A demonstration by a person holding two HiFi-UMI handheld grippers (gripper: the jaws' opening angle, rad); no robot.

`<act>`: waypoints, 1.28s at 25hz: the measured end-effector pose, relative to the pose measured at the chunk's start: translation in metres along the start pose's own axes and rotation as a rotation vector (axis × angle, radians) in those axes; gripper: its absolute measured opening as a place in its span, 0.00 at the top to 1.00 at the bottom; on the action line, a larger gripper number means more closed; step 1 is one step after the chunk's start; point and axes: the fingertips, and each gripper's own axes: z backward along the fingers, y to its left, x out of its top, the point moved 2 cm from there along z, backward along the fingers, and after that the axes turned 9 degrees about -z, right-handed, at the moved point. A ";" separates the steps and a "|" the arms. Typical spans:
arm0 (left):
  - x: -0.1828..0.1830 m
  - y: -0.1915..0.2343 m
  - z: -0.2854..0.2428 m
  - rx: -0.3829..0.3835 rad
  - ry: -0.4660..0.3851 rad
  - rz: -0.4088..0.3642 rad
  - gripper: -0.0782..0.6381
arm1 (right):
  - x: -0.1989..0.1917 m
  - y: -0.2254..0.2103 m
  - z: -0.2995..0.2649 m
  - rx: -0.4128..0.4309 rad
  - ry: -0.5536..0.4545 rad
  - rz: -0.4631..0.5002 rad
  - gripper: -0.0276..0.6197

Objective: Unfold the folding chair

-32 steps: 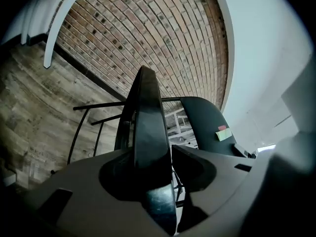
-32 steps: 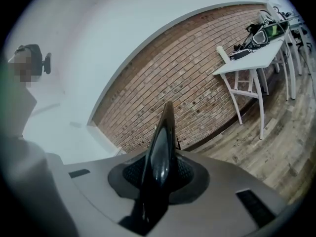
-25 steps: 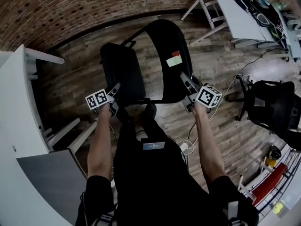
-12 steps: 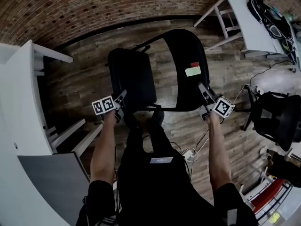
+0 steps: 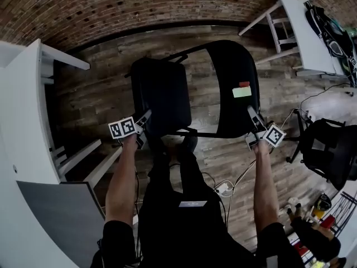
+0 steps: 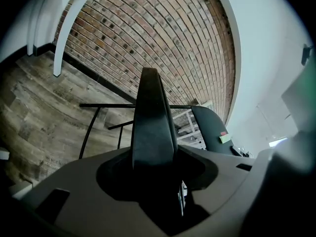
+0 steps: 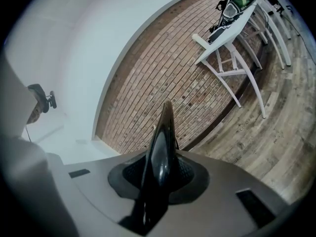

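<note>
Head view, where does the job stand?

– On the wood floor, side-on, the folding chair stands straight ahead of both grippers. The seat looks near level and the backrest upright. Close to open, I'd judge.

– Grips?

– The left hand-held gripper has the seat's near edge between its jaws, about half spread. They have just been opening, yet the pads look to be on the padding. The right hand-held gripper is clamped narrow on the backrest's near corner, by the green note.

– How to finish well?

– Steady the backrest with the right and press the seat down with the left until it stops. Firm up the left grip first, since a loose one could slip off. Keep the shoes clear.

– Room?

– A brick wall lies beyond both grippers. There is a white surface left of the left one. A second white surface carrying bags is far beyond the right one. An office chair sits to that gripper's right, with an adapter on the floor behind it.
</note>
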 end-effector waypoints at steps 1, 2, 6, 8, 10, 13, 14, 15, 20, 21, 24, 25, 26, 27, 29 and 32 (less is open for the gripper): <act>0.000 0.002 0.000 -0.002 -0.001 0.000 0.60 | 0.000 -0.003 0.000 0.003 0.001 0.000 0.83; 0.000 0.004 0.001 -0.004 -0.003 0.001 0.60 | 0.001 -0.006 0.000 0.007 0.000 0.000 0.83; 0.000 0.013 0.003 -0.006 -0.015 0.008 0.59 | 0.003 -0.016 0.000 0.025 0.000 -0.011 0.83; -0.002 0.019 0.006 0.006 -0.023 0.008 0.58 | 0.001 -0.020 0.001 0.031 0.001 -0.020 0.83; -0.002 0.027 0.009 0.042 -0.033 0.001 0.57 | 0.000 -0.023 0.001 0.037 -0.001 -0.031 0.83; -0.001 0.041 0.014 0.125 -0.037 -0.018 0.54 | -0.002 -0.025 -0.005 0.050 -0.001 -0.040 0.83; -0.001 0.046 0.017 0.155 -0.032 -0.027 0.53 | -0.005 -0.025 -0.007 0.053 0.001 -0.042 0.83; -0.002 0.051 0.020 0.185 -0.024 -0.037 0.52 | -0.008 -0.026 -0.009 0.055 0.003 -0.045 0.83; -0.002 0.074 0.035 0.309 0.003 -0.086 0.47 | -0.019 -0.032 -0.015 0.053 0.008 -0.070 0.83; -0.003 0.077 0.036 0.311 0.005 -0.085 0.47 | -0.021 -0.032 -0.015 0.052 0.010 -0.071 0.83; -0.003 0.085 0.039 0.317 0.021 -0.093 0.47 | -0.025 -0.033 -0.017 0.046 0.005 -0.088 0.83; -0.002 0.088 0.040 0.325 0.024 -0.098 0.47 | -0.026 -0.033 -0.019 0.047 0.004 -0.088 0.83; -0.001 0.091 0.041 0.335 0.024 -0.104 0.47 | -0.027 -0.034 -0.020 0.047 0.003 -0.088 0.83; -0.001 0.095 0.042 0.347 0.023 -0.109 0.47 | -0.029 -0.036 -0.022 0.046 0.002 -0.090 0.83; -0.001 0.102 0.045 0.373 0.025 -0.115 0.46 | -0.032 -0.036 -0.025 0.050 0.005 -0.088 0.83; -0.002 0.110 0.048 0.381 0.042 -0.098 0.45 | -0.035 -0.034 -0.027 0.057 0.006 -0.084 0.83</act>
